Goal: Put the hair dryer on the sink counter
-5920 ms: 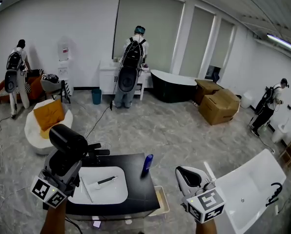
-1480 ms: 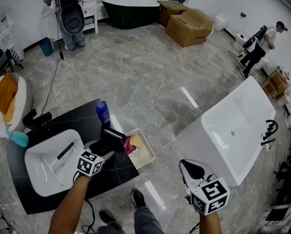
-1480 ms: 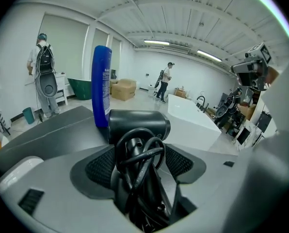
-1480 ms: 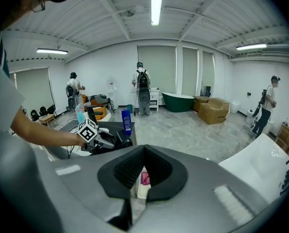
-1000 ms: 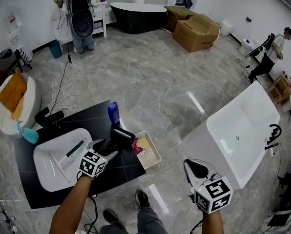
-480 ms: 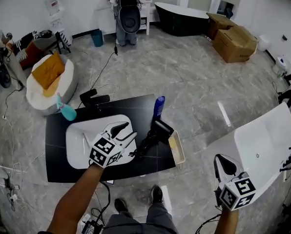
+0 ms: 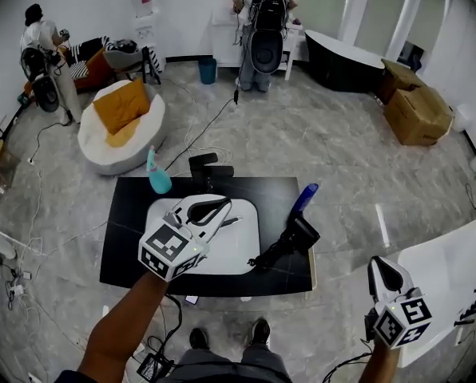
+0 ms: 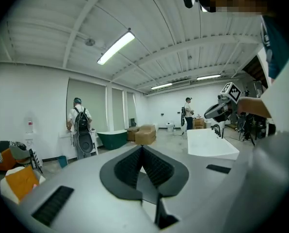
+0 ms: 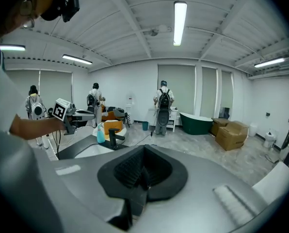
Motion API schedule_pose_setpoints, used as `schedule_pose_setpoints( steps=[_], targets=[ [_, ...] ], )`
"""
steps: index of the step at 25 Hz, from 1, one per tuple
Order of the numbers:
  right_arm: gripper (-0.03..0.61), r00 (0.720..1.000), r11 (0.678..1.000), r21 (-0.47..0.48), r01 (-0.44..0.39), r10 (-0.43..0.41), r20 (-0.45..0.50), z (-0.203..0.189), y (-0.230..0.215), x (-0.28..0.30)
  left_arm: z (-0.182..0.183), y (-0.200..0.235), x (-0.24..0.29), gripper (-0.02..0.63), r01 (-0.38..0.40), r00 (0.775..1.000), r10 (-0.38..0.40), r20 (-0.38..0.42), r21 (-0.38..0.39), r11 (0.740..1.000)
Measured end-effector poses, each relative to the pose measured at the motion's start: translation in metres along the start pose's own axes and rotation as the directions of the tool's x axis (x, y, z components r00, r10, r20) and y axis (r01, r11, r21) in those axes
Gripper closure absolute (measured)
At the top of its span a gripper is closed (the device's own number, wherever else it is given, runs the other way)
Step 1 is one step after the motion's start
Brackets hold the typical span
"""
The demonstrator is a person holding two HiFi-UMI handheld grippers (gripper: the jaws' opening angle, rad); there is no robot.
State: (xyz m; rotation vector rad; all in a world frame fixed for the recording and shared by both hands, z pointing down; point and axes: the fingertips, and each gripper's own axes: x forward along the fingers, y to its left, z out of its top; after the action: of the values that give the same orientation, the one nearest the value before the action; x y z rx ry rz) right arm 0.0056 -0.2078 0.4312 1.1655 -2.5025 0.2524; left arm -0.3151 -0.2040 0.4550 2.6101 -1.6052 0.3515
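The black hair dryer [image 7: 290, 242] lies on the black sink counter [image 7: 126, 246], just right of the white basin [image 7: 242, 250], with its cord trailing left. My left gripper [image 7: 214, 208] hovers over the basin, a hand's width left of the dryer. Its jaws are closing to fully shut, and in the left gripper view [image 8: 142, 149] the pads meet with nothing between them. My right gripper [image 7: 379, 268] hangs off the counter's right end, low and near me. It is shut and empty in its own view [image 9: 143, 166].
A blue bottle [image 7: 306, 198] leans at the counter's back right. A teal spray bottle [image 7: 156, 178] and black faucet [image 7: 208, 168] stand behind the basin. A white bathtub [image 7: 454, 270] sits to the right. People stand at the far walls.
My left gripper has let go of the hair dryer, drawn back left over the basin and shut its jaws. The dryer now rests on the counter. The head view has swung round.
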Motion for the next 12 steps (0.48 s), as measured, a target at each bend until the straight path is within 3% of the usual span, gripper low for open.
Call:
schedule_pose_setpoints(
  steps=[12],
  targets=[
    [0.569,0.992,0.991,-0.101,-0.085,0.094,0.087,0.077,0.078,0.016,0.076,0.056,-0.134,0.607,-0.117,0.986,0.113,0.126,0.024,0.993]
  ],
)
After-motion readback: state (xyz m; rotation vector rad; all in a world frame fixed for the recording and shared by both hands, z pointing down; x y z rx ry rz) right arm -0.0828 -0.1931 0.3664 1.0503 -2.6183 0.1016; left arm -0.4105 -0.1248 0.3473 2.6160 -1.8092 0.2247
